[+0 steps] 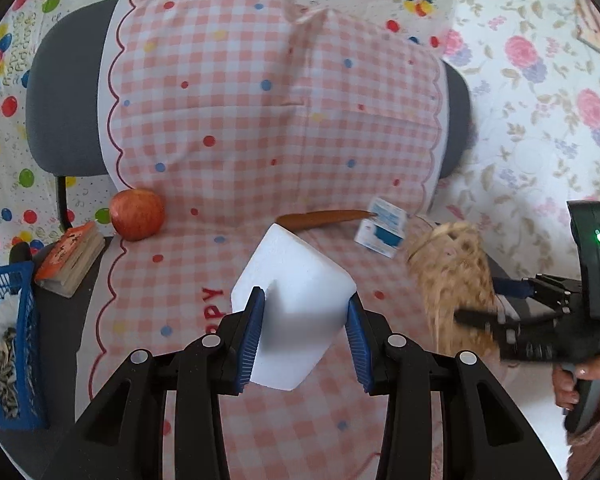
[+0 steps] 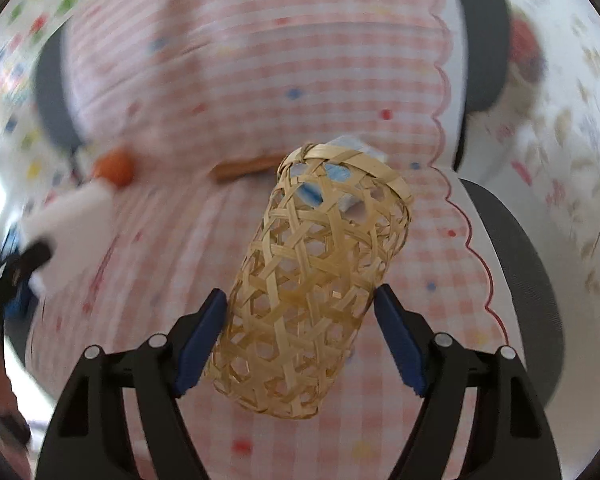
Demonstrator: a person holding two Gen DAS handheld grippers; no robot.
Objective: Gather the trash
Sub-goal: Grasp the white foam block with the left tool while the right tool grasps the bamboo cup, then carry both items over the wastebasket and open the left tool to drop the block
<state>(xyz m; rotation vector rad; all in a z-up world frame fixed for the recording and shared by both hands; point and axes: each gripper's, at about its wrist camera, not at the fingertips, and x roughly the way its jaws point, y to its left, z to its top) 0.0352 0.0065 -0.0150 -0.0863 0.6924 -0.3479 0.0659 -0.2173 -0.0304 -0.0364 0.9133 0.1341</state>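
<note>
My left gripper (image 1: pixel 306 296) is shut on a white foam block (image 1: pixel 296 276), its blue pads pressing both sides, above the pink checked cloth (image 1: pixel 260 100). In the right wrist view my right gripper (image 2: pixel 300 294) holds a woven bamboo tube basket (image 2: pixel 312 280) between its pads; the basket is sharp while the background is blurred. From the left wrist view this basket (image 1: pixel 452 280) and the right gripper (image 1: pixel 488 304) show blurred at the right. A small blue-and-white carton (image 1: pixel 382 232) and a brown strip (image 1: pixel 324 218) lie on the cloth behind.
The cloth covers a grey chair (image 1: pixel 64 100). A red apple (image 1: pixel 137 214) and a worn book (image 1: pixel 70 258) lie at the left. A blue mesh bin (image 1: pixel 4 320) with scraps inside stands at the far left. A hand (image 1: pixel 592 376) grips the right tool.
</note>
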